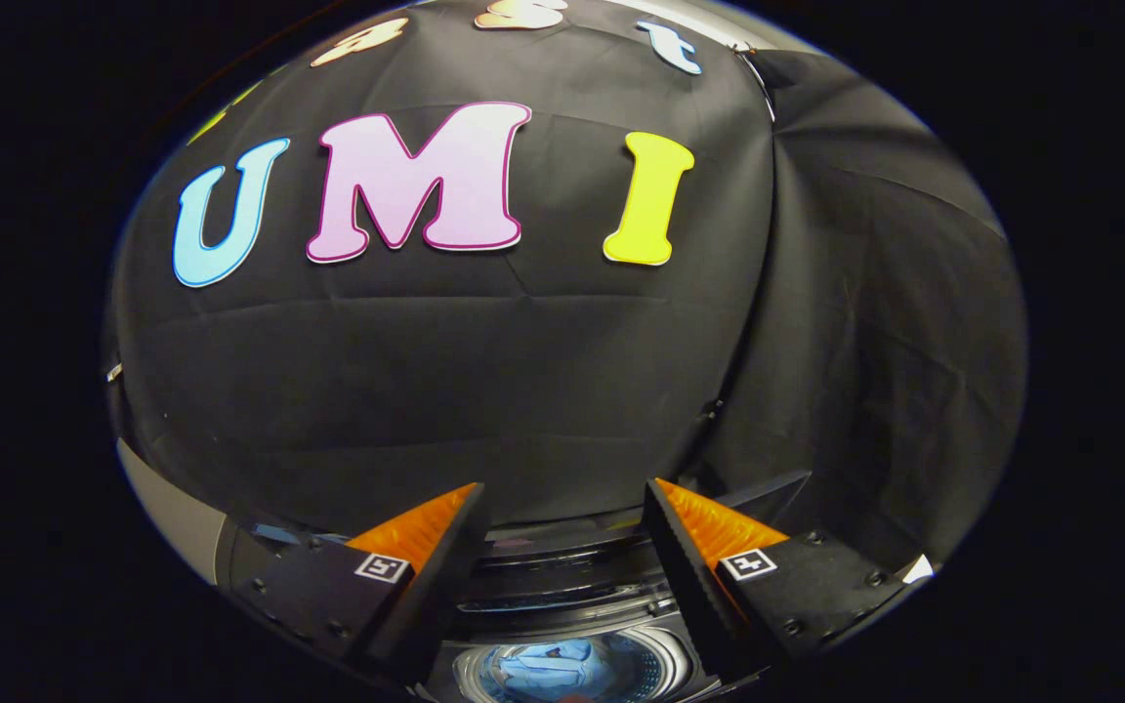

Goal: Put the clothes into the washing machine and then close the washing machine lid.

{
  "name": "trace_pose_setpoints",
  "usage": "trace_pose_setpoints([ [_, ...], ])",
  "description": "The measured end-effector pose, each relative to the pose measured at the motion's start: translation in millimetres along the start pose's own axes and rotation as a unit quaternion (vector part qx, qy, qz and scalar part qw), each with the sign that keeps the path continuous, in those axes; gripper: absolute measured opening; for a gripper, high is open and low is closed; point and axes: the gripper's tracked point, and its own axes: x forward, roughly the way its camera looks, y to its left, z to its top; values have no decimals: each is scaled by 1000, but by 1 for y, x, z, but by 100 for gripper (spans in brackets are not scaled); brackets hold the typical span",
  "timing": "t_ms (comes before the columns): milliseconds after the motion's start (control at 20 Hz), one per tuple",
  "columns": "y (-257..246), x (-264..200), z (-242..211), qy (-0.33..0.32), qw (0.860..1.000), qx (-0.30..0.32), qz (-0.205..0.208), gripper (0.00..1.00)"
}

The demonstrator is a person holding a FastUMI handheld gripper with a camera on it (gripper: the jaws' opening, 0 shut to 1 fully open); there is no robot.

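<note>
Gripper (562,498) fingers spread wide, empty, above the open washing machine (562,586). Pale blue clothes (548,669) already lie in the drum below the fingers (soft, light, bunch anywhere). Lid probably stiff: push its edge.

A top-loading washing machine (562,586) stands against the black cloth booth wall (523,391), its lid open. Inside its round drum (665,664), pale blue clothes (548,669) lie bunched. The tongs (562,498) hover above it, fingers spread apart, holding nothing.
</note>
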Motion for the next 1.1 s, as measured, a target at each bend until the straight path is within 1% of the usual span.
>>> trace_pose_setpoints([
  [400, -3, -16, -4, -6, 1000, -8, -9, 99],
  [550, -6, -24, -6, -14, 1000, 1, -12, 99],
  [750, -8, -32, -10, -15, 1000, -8, -13, 99],
  [1100, -17, -62, -23, -8, 1000, -11, -16, 99],
])
